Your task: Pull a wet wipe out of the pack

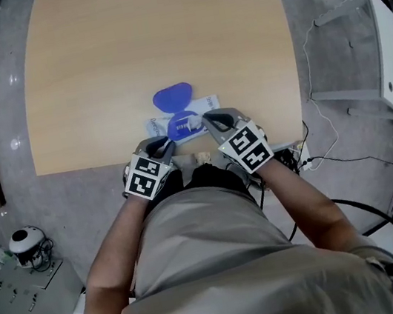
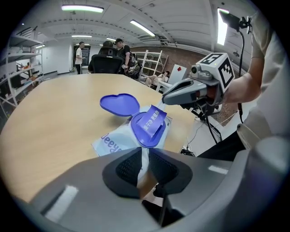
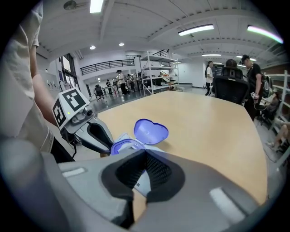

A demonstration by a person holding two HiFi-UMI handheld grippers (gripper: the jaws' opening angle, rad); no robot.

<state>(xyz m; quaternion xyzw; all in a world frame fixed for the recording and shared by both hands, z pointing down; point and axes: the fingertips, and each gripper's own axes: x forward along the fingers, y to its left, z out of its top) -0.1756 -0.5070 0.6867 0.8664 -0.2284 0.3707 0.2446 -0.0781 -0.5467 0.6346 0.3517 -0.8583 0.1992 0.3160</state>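
A white wet wipe pack [image 1: 207, 104] [image 2: 111, 142] lies at the table's near edge. Its blue heart-shaped lid [image 1: 172, 98] [image 2: 120, 104] [image 3: 151, 131] is flipped open. A blue seal flap [image 2: 153, 122] with white print stands up from the blue opening ring [image 3: 121, 146]. My left gripper [image 1: 170, 144] [image 2: 142, 152] [image 3: 110, 147] is shut on the pack's near edge, and a thin white strip shows between its pads. My right gripper [image 1: 206, 118] [image 3: 145, 154] [image 2: 165, 100] is shut, its tips meeting at the flap's top edge. I cannot tell whether a wipe is pinched with the flap.
The wooden table [image 1: 153, 40] stretches away beyond the pack. On the floor to the right lie cables [image 1: 332, 158], and a white panel [image 1: 390, 58] stands there. A white round device [image 1: 27, 242] sits on the floor at left. People and a black chair [image 2: 106, 61] are at the table's far end.
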